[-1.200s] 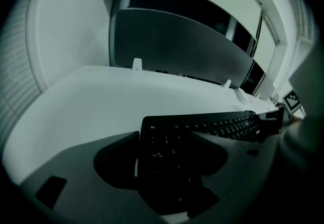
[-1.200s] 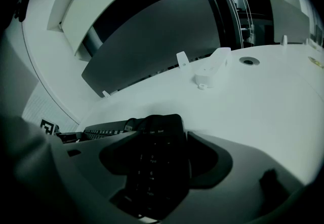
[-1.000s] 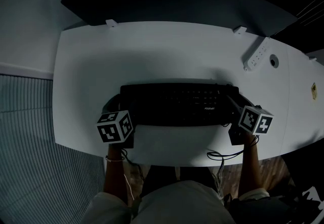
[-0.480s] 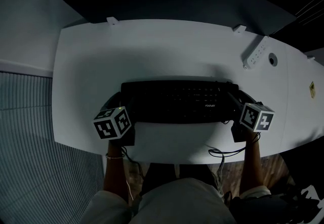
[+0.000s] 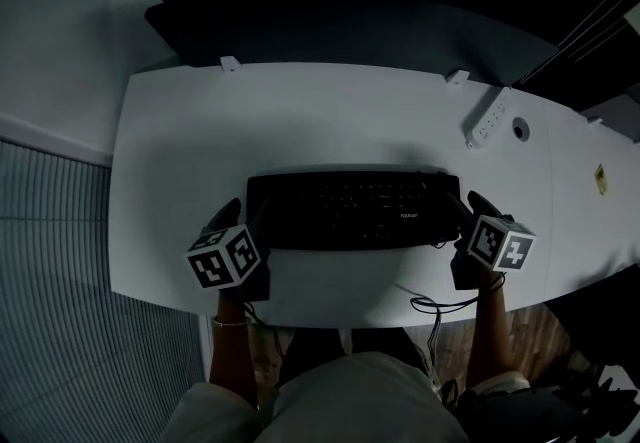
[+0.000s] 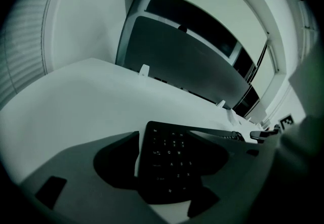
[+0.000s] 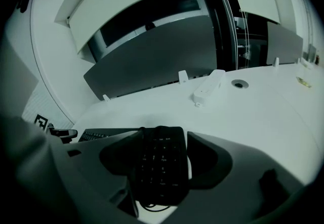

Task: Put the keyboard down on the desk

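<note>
A black keyboard (image 5: 355, 209) lies flat on the white desk (image 5: 330, 121), near its front edge. My left gripper (image 5: 240, 221) is at the keyboard's left end and my right gripper (image 5: 470, 216) is at its right end. In the left gripper view the keyboard's end (image 6: 169, 160) sits between the jaws of the left gripper (image 6: 177, 152), with a sliver of white desk showing beside the left jaw. In the right gripper view the other end (image 7: 162, 167) lies between the jaws of the right gripper (image 7: 163, 139), again with a thin gap on one side. Both grippers look open around it.
A white power strip (image 5: 488, 121) and a round cable hole (image 5: 520, 129) lie at the desk's far right. A dark partition screen (image 5: 350, 31) runs along the back edge. A black cable (image 5: 440, 306) loops off the front edge near my right hand.
The head view has shifted a little, so desk and keyboard sit slightly lower in frame. The keyboard stays flat on the desk and both grippers remain at its ends.
</note>
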{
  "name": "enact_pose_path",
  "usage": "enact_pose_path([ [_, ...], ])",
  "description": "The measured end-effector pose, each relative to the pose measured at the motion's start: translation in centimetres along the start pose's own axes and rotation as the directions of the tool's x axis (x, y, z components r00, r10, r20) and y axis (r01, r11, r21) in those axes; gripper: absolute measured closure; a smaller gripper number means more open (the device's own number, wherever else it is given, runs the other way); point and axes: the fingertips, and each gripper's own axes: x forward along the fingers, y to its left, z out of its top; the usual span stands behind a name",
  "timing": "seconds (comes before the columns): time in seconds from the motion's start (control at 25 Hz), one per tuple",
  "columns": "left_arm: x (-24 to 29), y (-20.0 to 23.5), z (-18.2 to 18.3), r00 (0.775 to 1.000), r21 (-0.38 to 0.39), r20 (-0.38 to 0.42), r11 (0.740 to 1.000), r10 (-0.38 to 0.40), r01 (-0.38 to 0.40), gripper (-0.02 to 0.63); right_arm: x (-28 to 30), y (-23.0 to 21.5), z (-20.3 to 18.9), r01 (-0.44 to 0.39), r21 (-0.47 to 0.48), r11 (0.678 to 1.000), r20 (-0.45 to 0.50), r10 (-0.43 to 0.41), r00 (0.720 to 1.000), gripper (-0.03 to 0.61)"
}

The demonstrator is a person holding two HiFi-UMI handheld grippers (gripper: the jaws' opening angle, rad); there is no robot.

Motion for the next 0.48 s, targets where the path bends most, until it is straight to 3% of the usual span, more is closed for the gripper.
enact_pose_path([
  [0.28,-2.6,-3.0,2.9,0.992,0.015,0.107,0.997,-0.073,0.071,0.344,-3.0,2.3,1.5,-0.014,0.011,1.0,0.072,0.013,0.997,0.325],
  [0.48,-4.8,-6.5,5.4,0.973,0.095,0.185,0.988,-0.141,0.125,0.412,-5.4,3.4,3.2,-0.012,0.052,0.999,0.16,0.003,0.987,0.325],
])
